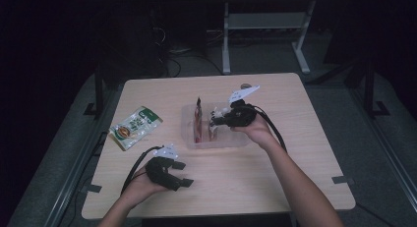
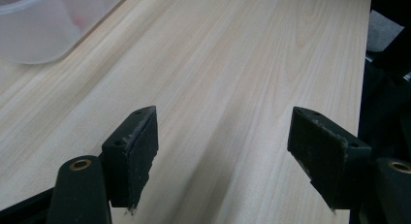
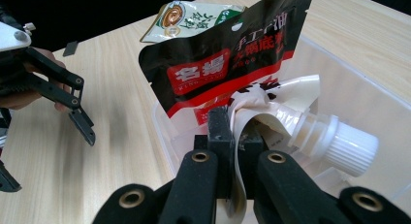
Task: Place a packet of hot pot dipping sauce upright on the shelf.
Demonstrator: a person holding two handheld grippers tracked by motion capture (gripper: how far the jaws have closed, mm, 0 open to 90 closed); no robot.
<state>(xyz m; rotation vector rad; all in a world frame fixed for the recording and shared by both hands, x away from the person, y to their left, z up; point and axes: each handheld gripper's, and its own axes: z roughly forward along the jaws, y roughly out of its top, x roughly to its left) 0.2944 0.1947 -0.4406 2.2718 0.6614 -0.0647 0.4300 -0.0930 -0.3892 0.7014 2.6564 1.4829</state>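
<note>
Nearest the lens, right gripper: jaws closed tight on a white spout pouch, film pinched between the pads, screw cap sticking out toward 3 o'clock. Pouch inside the clear bin at table centre, touching a black-and-red packet standing upright at 12 o'clock of the grip. Beyond that, at 11 o'clock, green snack bag flat on the table, well apart from the bin. Over at 9 o'clock of the bin, near the front edge, left gripper: jaws spread wide, nothing between them, bare wood under the pads.
</note>
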